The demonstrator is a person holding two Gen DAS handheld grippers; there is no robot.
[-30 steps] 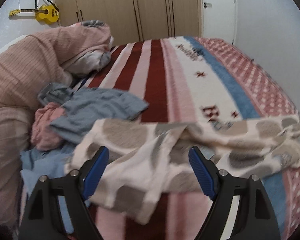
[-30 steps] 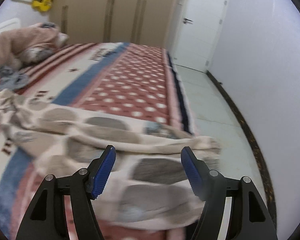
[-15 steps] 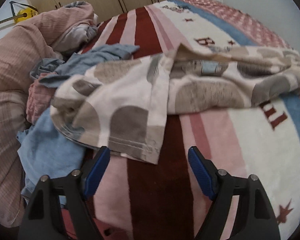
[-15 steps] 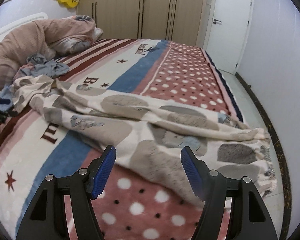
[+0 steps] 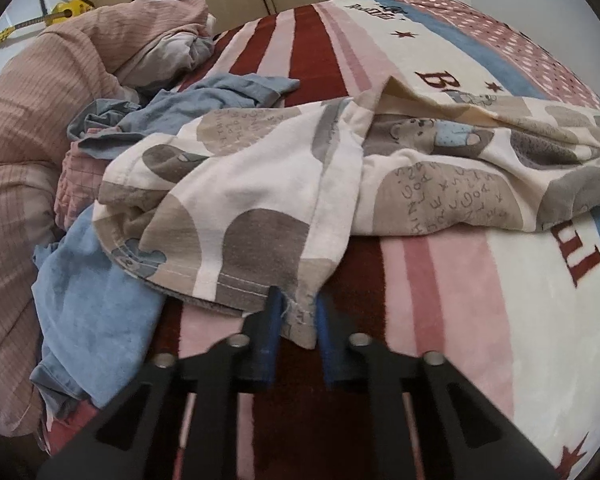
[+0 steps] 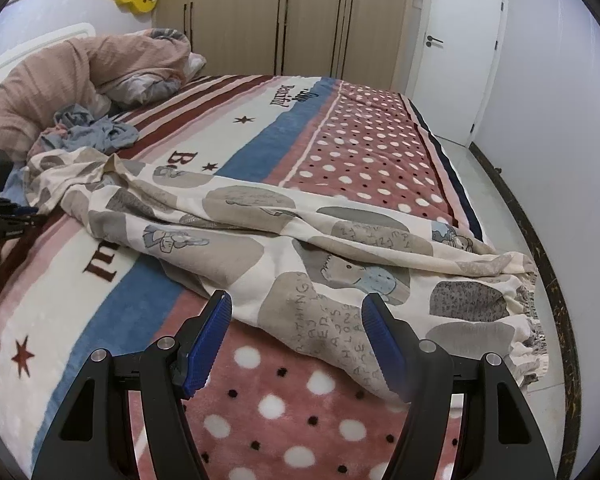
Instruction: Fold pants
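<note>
While the left gripper pinches a hem corner, pants stretch toward frame right.
Right gripper, jaws spread and empty, hovers just beside the opposite end.

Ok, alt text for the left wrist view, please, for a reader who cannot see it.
The left tongs are shut on the hem corner of cream pants printed with grey-brown patches and teddy bears, lying rumpled across a striped bed blanket. Blue clothes and a pink duvet are heaped to the left; a yellow guitar hangs beyond.
</note>
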